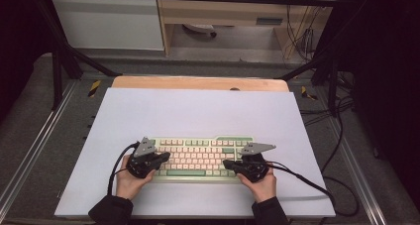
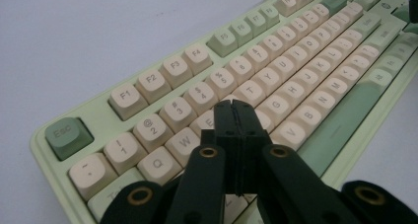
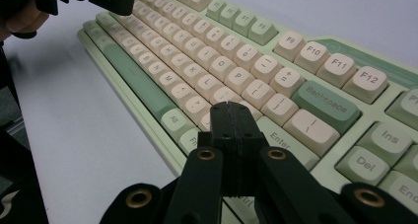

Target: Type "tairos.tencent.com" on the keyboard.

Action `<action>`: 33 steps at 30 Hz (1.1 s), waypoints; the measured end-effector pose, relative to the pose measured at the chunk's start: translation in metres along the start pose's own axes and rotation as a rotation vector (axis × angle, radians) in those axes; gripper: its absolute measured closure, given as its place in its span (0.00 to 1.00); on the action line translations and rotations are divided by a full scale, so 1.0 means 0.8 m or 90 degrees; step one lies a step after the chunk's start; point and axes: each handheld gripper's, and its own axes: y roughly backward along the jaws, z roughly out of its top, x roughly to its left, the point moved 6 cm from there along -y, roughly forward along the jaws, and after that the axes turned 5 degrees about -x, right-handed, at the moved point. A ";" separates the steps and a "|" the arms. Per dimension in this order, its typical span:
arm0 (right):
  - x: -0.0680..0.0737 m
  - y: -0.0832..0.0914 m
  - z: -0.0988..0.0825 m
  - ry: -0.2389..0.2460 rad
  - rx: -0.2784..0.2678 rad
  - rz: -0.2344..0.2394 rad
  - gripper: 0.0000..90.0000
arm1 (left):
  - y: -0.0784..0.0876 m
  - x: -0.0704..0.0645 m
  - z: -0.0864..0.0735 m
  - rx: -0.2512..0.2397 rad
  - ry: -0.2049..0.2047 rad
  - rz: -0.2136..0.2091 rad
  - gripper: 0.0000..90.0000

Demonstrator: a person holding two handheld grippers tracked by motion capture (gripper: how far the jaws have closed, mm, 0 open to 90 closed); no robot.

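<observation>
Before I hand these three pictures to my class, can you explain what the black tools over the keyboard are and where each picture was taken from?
No robot is here: a person holds a hand-held two-jaw gripper in each hand. The high view looks down from above the person's side. There the left gripper and the right gripper point inward over a pale green mechanical keyboard with cream keycaps, lying on a white table sheet.

The other two pictures come from cameras riding on the grippers, looking along their black jaws. In the left gripper view the shut jaws sit above the letter keys near E; the green Esc key is nearby. In the right gripper view the shut jaws sit near the Enter key, below Backspace.

Neither gripper holds anything.
</observation>
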 end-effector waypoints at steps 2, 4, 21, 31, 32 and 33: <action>0.001 0.000 0.001 -0.002 0.000 0.000 1.00 | 0.004 0.002 -0.001 -0.003 0.002 0.001 1.00; 0.001 -0.001 0.001 0.002 -0.001 0.001 1.00 | 0.008 0.004 -0.002 -0.004 0.004 0.002 1.00; 0.007 -0.010 0.009 0.002 0.001 0.004 1.00 | 0.026 0.014 -0.021 0.000 0.013 0.008 1.00; 0.014 -0.025 0.023 0.004 -0.001 0.000 1.00 | 0.028 0.016 -0.023 -0.001 0.018 0.008 1.00; 0.015 -0.027 0.025 0.005 0.000 -0.002 1.00 | 0.028 0.016 -0.023 -0.001 0.018 0.007 1.00; 0.015 -0.030 0.027 0.006 -0.001 -0.003 1.00 | 0.028 0.016 -0.023 -0.001 0.019 0.007 1.00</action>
